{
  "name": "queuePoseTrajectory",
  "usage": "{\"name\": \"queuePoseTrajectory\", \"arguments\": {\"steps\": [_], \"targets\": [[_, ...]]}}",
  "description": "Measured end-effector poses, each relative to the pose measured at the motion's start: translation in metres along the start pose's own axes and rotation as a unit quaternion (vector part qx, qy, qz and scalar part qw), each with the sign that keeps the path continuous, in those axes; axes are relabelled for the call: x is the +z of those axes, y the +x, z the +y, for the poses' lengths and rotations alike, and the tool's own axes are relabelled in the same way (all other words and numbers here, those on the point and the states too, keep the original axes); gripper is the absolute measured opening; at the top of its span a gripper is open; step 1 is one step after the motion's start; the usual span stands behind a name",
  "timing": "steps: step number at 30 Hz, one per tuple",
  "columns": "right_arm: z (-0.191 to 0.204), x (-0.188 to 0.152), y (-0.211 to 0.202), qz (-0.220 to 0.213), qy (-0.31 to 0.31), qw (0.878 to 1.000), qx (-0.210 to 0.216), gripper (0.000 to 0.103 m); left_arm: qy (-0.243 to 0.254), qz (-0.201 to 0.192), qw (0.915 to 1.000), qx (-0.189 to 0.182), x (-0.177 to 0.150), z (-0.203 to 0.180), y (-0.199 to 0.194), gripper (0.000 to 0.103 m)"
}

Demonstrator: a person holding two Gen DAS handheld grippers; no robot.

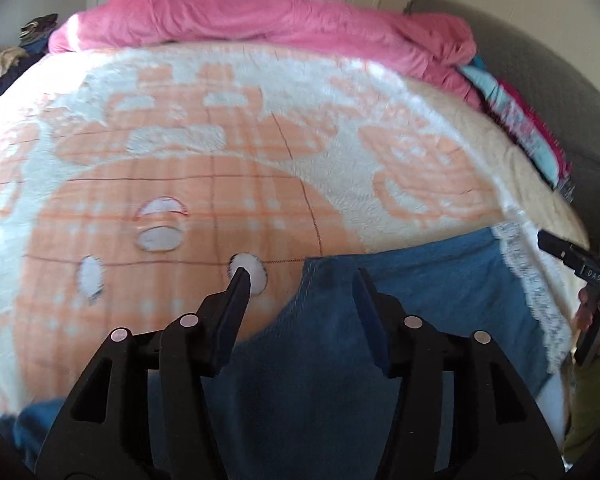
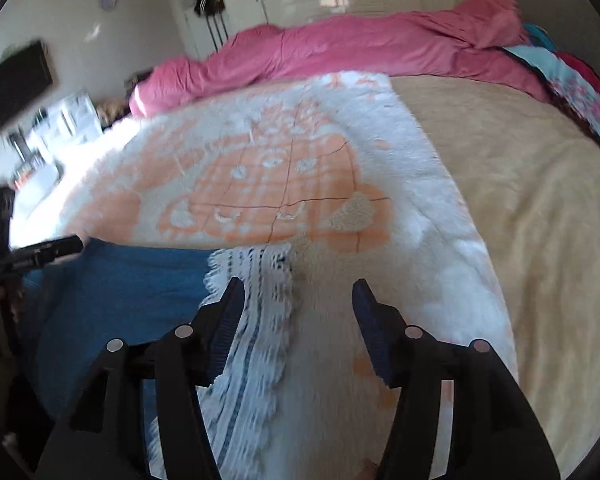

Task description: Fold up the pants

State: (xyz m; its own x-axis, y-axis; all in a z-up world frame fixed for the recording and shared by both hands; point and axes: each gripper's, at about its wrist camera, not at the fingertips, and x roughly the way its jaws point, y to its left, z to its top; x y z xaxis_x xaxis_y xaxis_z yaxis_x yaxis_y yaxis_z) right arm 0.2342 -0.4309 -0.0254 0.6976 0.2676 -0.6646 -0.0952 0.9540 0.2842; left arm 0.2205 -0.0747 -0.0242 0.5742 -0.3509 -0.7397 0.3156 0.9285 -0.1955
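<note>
we hold both grippers over the near edge of the bed (image 2: 540, 208), which carries an orange-and-white plush blanket (image 1: 228, 184) spread across it. the blue pants (image 1: 412, 276) lie flat on that blanket at the near edge, with a white lace-trimmed hem (image 2: 256, 320) at their right end.

left gripper (image 1: 300, 280): jaws spread, nothing between the pads; it hovers over the pants' left end, one finger against the blanket, the other over the blue fabric. right gripper (image 2: 298, 292): jaws spread too, empty, poised over the lace hem and the bare blanket just beside it. neither pinches cloth. both views are blurred, so fine contact is hard to read, but the fabric looks slack and lying down, not lifted.

step in hand, as we judge it: between folds, the cloth let go and lying flat, the grippers free to take a new hold. how many folds are done we cannot tell; the pants look short along the edge, so likely partway.

next move would call for lowering each gripper to an end of the pants, catching all layers in one pinch, the lace included, then carrying one end over the other with edges matched. risk: snagging the plush blanket with the cloth.
</note>
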Motion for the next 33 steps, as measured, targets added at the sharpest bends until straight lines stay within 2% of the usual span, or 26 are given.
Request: {"name": "queuePoseTrajectory", "arguments": {"steps": [2,4,6,10,12,17,20,25,26,27,28,30,33], "targets": [[-0.006,-0.020,-0.026,-0.007,0.030,0.999,0.031,0.055,-0.009,-0.023,0.9995,0.020,-0.015,0.009,-0.032,0.057],[-0.008,-0.042,-0.043,0.001,0.050,0.997,0.055,0.055,-0.025,-0.037,0.9984,0.035,-0.034,0.017,-0.060,0.058],[-0.005,-0.062,-0.054,0.015,0.063,0.996,0.065,0.055,-0.062,-0.051,0.9959,0.041,-0.058,0.033,-0.089,0.065],[0.001,-0.098,-0.054,0.051,0.105,0.989,0.086,0.056,-0.119,-0.049,0.9865,0.101,-0.091,0.066,-0.128,0.066],[0.005,-0.106,-0.056,0.051,0.120,0.987,0.095,0.056,-0.147,-0.048,0.9837,0.091,-0.101,0.074,-0.141,0.066],[0.007,-0.108,-0.055,0.049,0.148,0.981,0.114,0.054,-0.175,-0.064,0.9748,0.122,-0.124,0.089,-0.160,0.073],[0.014,-0.106,-0.051,0.054,0.145,0.981,0.118,0.052,-0.183,-0.060,0.9675,0.164,-0.128,0.100,-0.163,0.075],[0.020,-0.106,-0.044,0.063,0.134,0.982,0.115,0.037,-0.198,-0.021,0.9699,0.140,-0.133,0.102,-0.135,0.079],[0.022,-0.106,-0.044,0.062,0.128,0.983,0.114,0.030,-0.194,-0.016,0.9721,0.131,-0.132,0.100,-0.128,0.076],[0.023,-0.106,-0.045,0.062,0.122,0.984,0.112,0.028,-0.189,-0.014,0.9720,0.139,-0.130,0.097,-0.122,0.055],[0.024,-0.105,-0.044,0.062,0.118,0.985,0.109,0.025,-0.179,-0.013,0.9720,0.152,-0.128,0.093,-0.118,0.040],[0.026,-0.104,-0.050,0.057,0.108,0.988,0.097,0.024,-0.185,-0.024,0.9702,0.155,-0.126,0.095,-0.119,0.036],[0.027,-0.104,-0.060,0.052,0.080,0.993,0.069,0.023,-0.179,-0.032,0.9696,0.163,-0.125,0.100,-0.125,0.035]]}}
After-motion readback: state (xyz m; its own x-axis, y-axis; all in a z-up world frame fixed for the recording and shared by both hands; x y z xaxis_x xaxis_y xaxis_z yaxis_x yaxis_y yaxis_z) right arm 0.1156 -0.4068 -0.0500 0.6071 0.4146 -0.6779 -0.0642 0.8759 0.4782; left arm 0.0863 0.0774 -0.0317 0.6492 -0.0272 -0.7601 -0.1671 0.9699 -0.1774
